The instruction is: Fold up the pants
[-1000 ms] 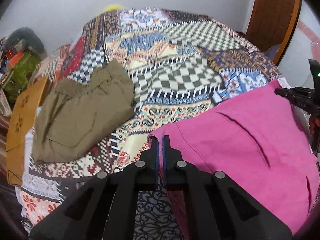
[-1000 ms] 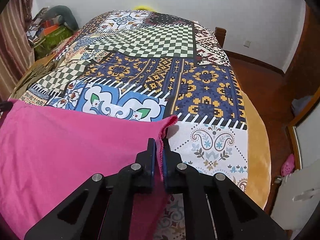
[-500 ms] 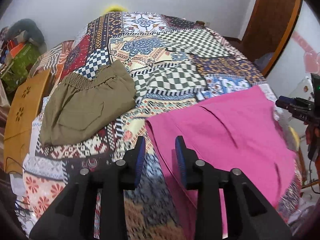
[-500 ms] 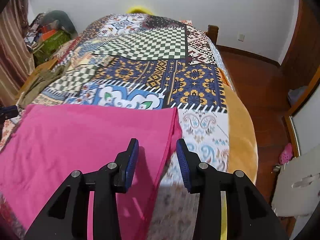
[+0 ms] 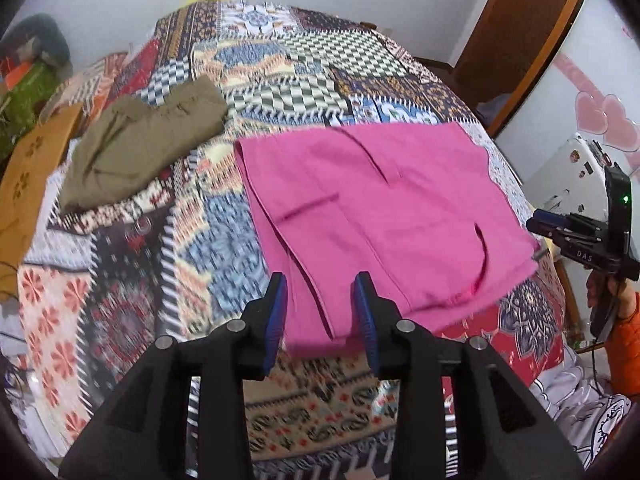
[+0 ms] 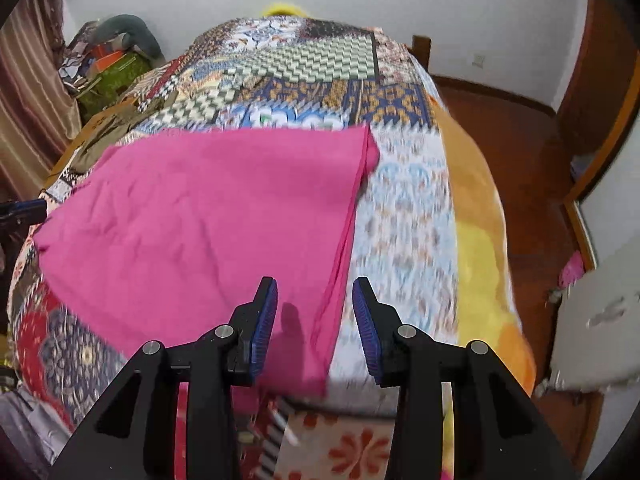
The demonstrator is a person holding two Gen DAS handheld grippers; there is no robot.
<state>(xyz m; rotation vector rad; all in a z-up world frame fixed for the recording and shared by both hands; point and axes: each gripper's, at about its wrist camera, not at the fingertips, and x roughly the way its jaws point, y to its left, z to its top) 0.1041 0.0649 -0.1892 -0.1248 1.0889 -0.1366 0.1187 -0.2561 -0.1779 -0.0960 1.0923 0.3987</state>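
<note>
While pink pants (image 5: 384,216) lying folded on bed (image 5: 224,240), left gripper (image 5: 320,312) opening, right gripper (image 6: 314,316) fingers apart, both empty; regrasping near corners evenly advisable.

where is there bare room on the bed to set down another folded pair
Free: the far half of the patterned bedspread, beyond the pink pants and the olive pants; also the strip between those two, and the strip right of the pink pants toward the bed's orange edge. The near middle is taken.
</note>
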